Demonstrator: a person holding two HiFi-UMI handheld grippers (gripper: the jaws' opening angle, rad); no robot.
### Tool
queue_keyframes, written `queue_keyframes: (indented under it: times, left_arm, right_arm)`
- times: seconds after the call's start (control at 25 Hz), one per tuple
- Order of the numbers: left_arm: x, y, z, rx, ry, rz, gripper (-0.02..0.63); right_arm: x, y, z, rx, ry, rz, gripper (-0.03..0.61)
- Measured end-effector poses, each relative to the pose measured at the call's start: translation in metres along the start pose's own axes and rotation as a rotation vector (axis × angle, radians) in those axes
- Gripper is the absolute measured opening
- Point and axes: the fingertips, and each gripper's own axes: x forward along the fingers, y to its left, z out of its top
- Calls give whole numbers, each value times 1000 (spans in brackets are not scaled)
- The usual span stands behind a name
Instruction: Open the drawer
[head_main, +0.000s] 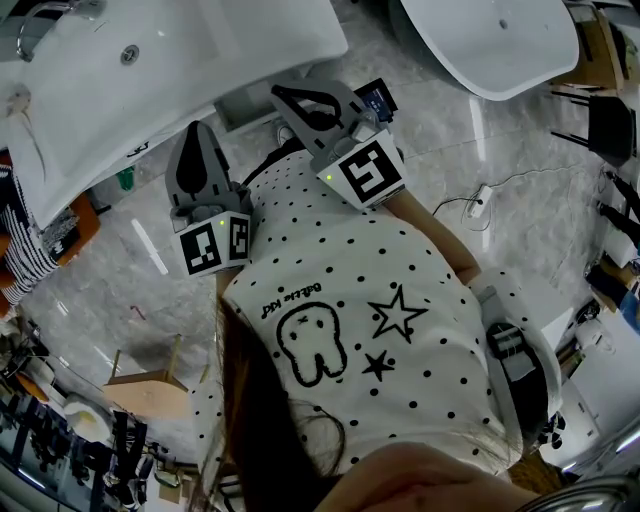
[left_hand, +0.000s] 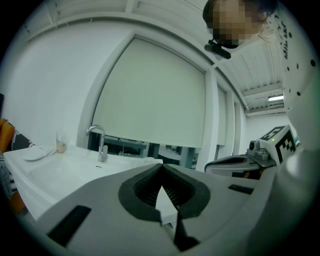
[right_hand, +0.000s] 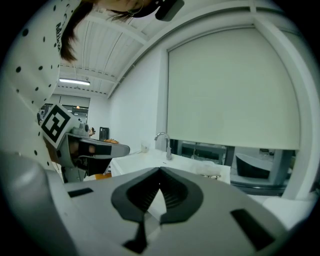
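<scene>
No drawer front shows plainly in any view. In the head view my left gripper (head_main: 200, 130) and right gripper (head_main: 285, 93) are held close to the person's dotted white shirt (head_main: 350, 300). Both point toward the white washbasin counter (head_main: 150, 75). Each is shut with nothing between its jaws. In the left gripper view the left gripper (left_hand: 161, 165) has its tips together in front of the counter and its tap (left_hand: 100, 144). In the right gripper view the right gripper (right_hand: 160, 170) also has its tips closed. The left gripper (right_hand: 95, 148) hangs beside it at the left.
A white bathtub (head_main: 490, 40) stands at the top right. A small wooden stool (head_main: 150, 385) is on the marble floor at the lower left. A cable with a power strip (head_main: 480, 195) lies on the floor to the right. Clutter lines the room's edges.
</scene>
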Motion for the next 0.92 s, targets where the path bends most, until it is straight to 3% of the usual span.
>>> queue_keyframes:
  times: [0.92]
  left_arm:
    - [1, -1, -1, -8, -5, 9, 5]
  right_arm:
    - [-1, -2, -1, -7, 6, -4, 12]
